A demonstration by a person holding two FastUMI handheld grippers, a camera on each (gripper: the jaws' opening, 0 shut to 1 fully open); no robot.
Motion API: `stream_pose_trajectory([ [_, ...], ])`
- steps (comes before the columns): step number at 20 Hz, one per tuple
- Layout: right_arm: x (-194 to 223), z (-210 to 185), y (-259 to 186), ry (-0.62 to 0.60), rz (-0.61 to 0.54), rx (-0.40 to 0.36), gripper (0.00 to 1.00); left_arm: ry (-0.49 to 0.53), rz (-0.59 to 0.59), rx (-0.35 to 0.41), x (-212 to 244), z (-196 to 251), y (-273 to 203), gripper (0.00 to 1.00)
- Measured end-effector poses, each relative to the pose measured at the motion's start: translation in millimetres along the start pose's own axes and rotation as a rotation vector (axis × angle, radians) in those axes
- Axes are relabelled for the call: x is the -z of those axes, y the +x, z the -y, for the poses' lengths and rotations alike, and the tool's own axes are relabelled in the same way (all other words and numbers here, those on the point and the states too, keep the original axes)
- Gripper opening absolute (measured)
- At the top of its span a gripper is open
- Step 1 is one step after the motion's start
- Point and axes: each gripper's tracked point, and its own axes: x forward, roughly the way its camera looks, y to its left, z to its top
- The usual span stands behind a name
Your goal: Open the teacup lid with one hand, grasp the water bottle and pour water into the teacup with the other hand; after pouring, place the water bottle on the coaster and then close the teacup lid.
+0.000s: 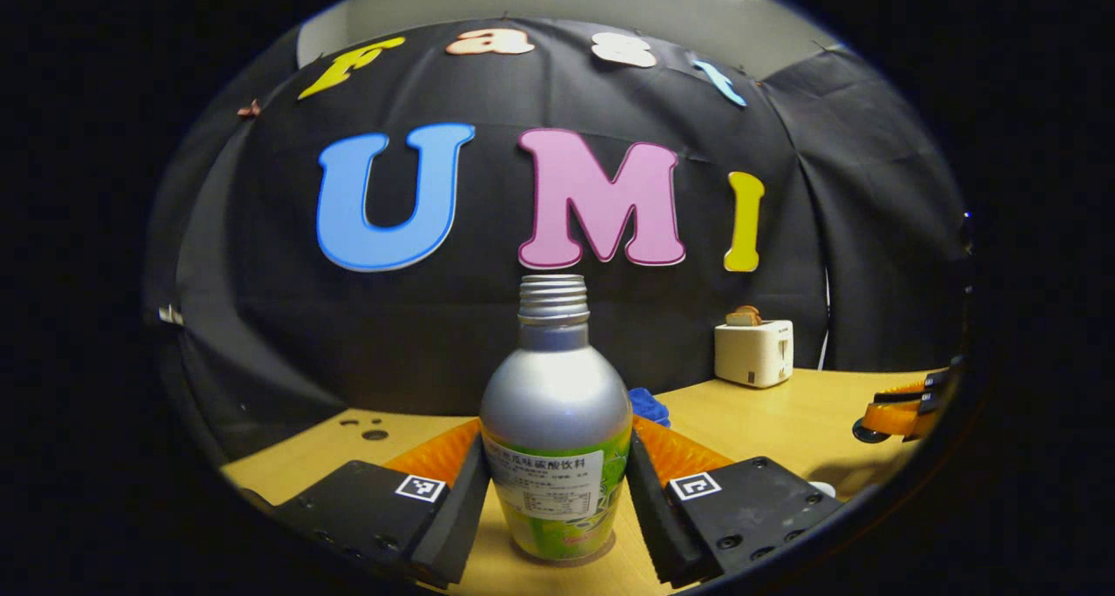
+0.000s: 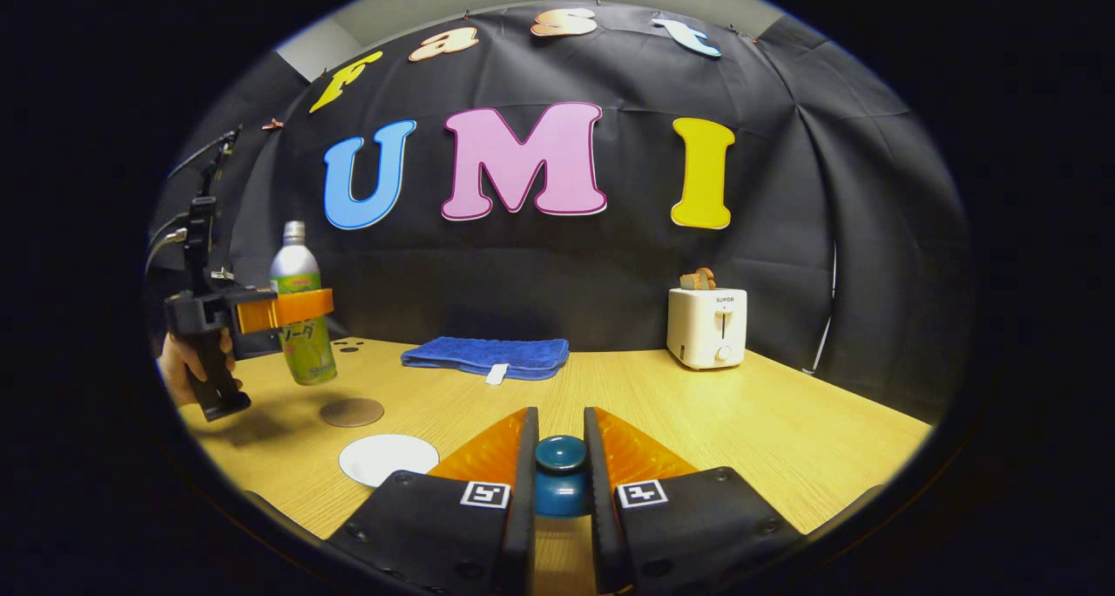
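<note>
With the right tongs clamping the dark blue round lid knob, the left tongs should squeeze the silver, green-labelled metal bottle they straddle firmly before lifting.

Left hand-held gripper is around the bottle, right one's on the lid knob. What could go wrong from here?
1. The water bottle has no cap, so tilting it early could spill onto the table.
2. The left hand-held gripper holds the rounded bottle low on the label; it may slip or swing when tipped.
3. The right hand-held gripper pinches the small round teacup lid knob; the lid could slip out.
</note>
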Motion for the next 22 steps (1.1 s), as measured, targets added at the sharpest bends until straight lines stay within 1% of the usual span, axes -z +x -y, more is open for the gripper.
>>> stream_pose_trajectory([
  [4, 0, 0, 0, 0.0, 0.0, 0.0, 0.3, -0.017, -0.06, 0.01, 33, 4, 20, 0.8],
  [6, 0, 0, 0, 0.0, 0.0, 0.0, 0.3, -0.031, -0.07, -0.003, 44, 0, 29, 0.8],
  [9, 0, 0, 1, 0.0, 0.0, -0.001, 0.3, -0.017, -0.109, -0.017, 61, -2, 35, 0.81],
  [10, 0, 0, 0, 0.0, 0.0, -0.001, 0.3, -0.015, -0.117, -0.015, 63, -1, 33, 0.81],
  [12, 0, 0, 0, 0.0, 0.0, -0.001, 0.3, 0.001, -0.096, -0.011, 59, 0, 34, 0.82],
  [16, 0, 0, 1, 0.0, 0.0, -0.001, 0.3, -0.018, -0.088, -0.002, 54, 1, 26, 0.83],
  [19, 0, 0, 1, 0.0, 0.0, -0.001, 0.3, -0.034, -0.093, -0.007, 53, -2, 15, 0.98],
  [22, 0, 0, 0, 0.0, 0.0, -0.001, 0.3, -0.02, -0.112, 0.001, 55, -1, -8, 0.98],
])
